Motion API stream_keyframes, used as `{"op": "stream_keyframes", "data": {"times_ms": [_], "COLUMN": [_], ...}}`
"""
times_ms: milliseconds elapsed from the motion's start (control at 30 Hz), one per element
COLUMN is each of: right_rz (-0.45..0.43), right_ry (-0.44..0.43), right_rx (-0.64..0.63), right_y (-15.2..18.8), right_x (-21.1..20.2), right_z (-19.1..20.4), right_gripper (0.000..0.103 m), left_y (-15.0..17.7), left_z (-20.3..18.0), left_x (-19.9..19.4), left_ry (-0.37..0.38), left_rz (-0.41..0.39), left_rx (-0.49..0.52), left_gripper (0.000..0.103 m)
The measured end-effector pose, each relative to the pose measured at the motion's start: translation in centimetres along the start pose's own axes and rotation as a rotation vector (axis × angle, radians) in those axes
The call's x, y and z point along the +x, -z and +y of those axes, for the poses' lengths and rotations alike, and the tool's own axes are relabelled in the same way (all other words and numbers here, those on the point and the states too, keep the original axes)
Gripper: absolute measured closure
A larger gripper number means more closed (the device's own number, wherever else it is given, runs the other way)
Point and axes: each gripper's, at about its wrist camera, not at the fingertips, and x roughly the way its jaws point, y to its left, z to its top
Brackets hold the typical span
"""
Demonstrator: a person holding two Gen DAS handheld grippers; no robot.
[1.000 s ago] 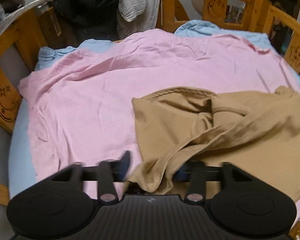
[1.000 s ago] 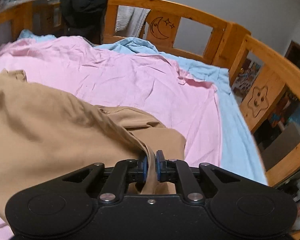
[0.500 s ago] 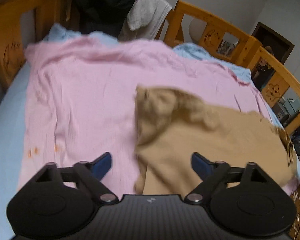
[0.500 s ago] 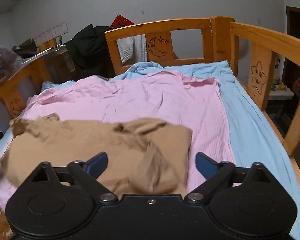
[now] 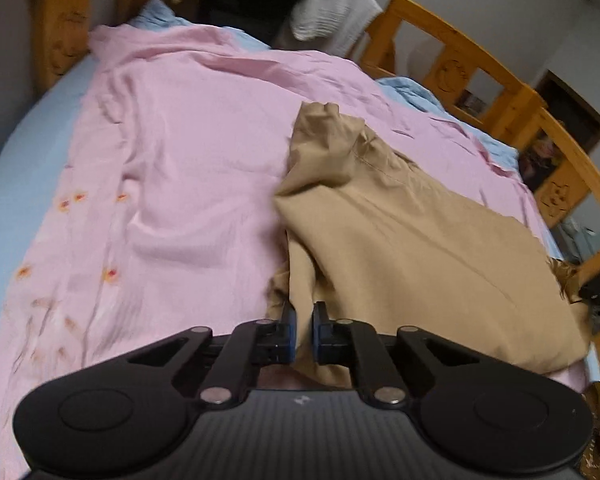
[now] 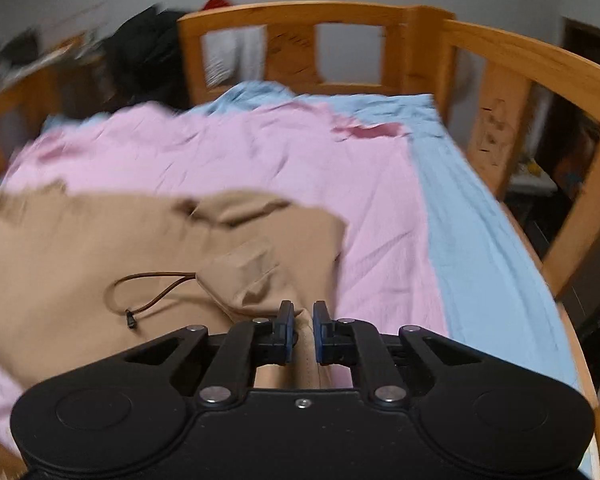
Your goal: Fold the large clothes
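Both my hand-held grippers pinch the near edge of a tan garment [image 5: 412,240] on a bed.
My left hand-held gripper [image 5: 304,330] and right hand-held gripper [image 6: 300,330] hold thin bunched cloth; it could slip.

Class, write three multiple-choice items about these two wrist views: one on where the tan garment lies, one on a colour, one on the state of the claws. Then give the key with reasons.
1. Where does the tan garment lie?
A. On the pink sheet
B. Over the wooden rail
C. On the floor

2. What colour is the bedding under the pink sheet?
A. Green
B. Light blue
C. White

3. How do the left claw and right claw stand?
A. Both wide open
B. One open, one shut
C. Both shut on tan fabric

Key: 1 A, pink shows all round it; 2 B, the light blue bedding shows past the pink edge; 3 C, tan cloth sits between each claw's near-closed fingers.
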Motion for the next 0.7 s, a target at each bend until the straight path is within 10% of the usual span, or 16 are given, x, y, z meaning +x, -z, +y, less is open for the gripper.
{"op": "stream_keyframes", "data": {"times_ms": [367,500,700], "right_rz": [0.101,0.040,0.053], "right_ry": [0.113,0.028,-0.117], "right_rx": [0.083,0.180,0.373], "right_y": [2.0,2.3,5.1], "right_x": [2.8,-0.3,-4.2], "right_z": [-1.8,-2.3,-2.8], "right_gripper": [0.083,0.037,0.012], "left_y": [0.6,1.0,3.0], "left_z": [0.4,-0.1,-2.1], "left_x": [0.5,-1.7,-3.1], "left_ry": [-0.049,-0.026,0.071], "left_rz": [0.037,0.001,-0.013], "left_rx": [-0.062,-0.038,0.009], "left_gripper": [0.087,0.042,0.025]}}
